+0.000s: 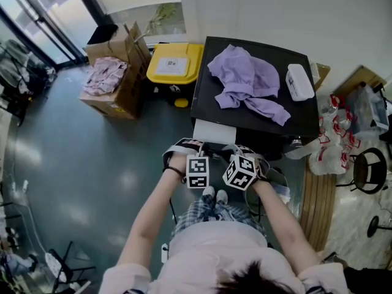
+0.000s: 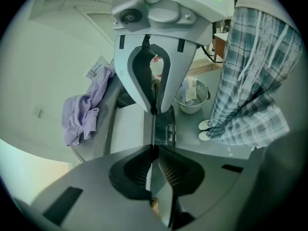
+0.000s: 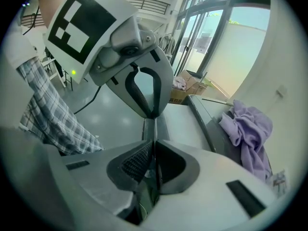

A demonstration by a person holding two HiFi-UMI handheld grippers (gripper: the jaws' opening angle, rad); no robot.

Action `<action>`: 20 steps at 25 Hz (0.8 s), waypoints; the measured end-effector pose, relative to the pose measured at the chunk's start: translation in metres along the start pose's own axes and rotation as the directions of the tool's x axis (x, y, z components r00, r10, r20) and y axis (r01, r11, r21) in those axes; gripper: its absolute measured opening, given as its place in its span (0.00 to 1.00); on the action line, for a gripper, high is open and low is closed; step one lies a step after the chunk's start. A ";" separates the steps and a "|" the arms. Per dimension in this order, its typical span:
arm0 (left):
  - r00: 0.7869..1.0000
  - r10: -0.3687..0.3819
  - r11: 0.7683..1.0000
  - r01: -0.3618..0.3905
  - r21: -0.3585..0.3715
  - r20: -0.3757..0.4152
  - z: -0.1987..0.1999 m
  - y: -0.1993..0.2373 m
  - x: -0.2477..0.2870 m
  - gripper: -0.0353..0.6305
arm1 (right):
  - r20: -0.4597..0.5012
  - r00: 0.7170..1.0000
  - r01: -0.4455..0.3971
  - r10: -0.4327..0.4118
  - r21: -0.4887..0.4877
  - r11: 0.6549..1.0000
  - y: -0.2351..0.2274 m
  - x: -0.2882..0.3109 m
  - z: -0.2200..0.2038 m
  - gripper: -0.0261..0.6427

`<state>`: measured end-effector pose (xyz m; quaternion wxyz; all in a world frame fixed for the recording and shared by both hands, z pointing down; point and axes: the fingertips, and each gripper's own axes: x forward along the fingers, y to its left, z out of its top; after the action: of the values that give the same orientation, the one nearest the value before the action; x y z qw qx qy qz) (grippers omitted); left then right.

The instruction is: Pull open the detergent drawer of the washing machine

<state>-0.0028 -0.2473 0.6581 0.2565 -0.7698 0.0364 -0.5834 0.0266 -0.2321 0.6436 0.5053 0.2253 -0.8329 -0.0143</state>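
Note:
The washing machine point(image 1: 208, 72) has a black top, and its white detergent drawer point(image 1: 214, 130) sticks out of the front toward me. My left gripper point(image 1: 195, 155) and right gripper point(image 1: 239, 155) meet side by side at the drawer's front edge. In the left gripper view the left gripper point(image 2: 154, 150) is shut on the thin dark drawer front point(image 2: 164, 129), with the right gripper facing it across that edge. In the right gripper view the right gripper point(image 3: 154, 146) is shut on the same thin edge, beside the pale drawer tray point(image 3: 178, 129).
A purple cloth point(image 1: 245, 81) and a white box point(image 1: 299, 81) lie on the machine top. A yellow-lidded bin point(image 1: 174, 63) and an open cardboard box point(image 1: 113, 78) stand to the left. A metal bowl point(image 2: 191, 100) sits on the floor, and a stool point(image 1: 367, 170) stands at the right.

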 end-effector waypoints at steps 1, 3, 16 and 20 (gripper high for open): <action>1.000 0.000 1.000 0.000 0.000 0.000 0.000 -0.003 -0.002 0.15 | 0.001 1.000 -0.004 0.004 0.002 1.000 0.004 -0.001 0.000 0.11; 1.000 -0.001 1.000 0.001 0.000 0.002 0.001 -0.010 -0.005 0.15 | 0.001 1.000 -0.012 0.012 0.003 1.000 0.011 -0.003 0.000 0.11; 0.999 -0.032 0.999 0.032 -0.005 0.010 0.001 -0.058 -0.025 0.15 | 0.026 0.996 -0.088 0.087 0.034 0.996 0.062 -0.013 0.005 0.11; 0.999 -0.043 0.999 0.043 -0.003 0.015 0.000 -0.072 -0.031 0.15 | 0.036 0.993 -0.111 0.109 0.047 0.993 0.078 -0.016 0.007 0.11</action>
<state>-0.0301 -0.1735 0.6624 0.2431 -0.7752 0.0188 -0.5828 -0.0012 -0.1574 0.6462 0.4855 0.1912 -0.8526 0.0303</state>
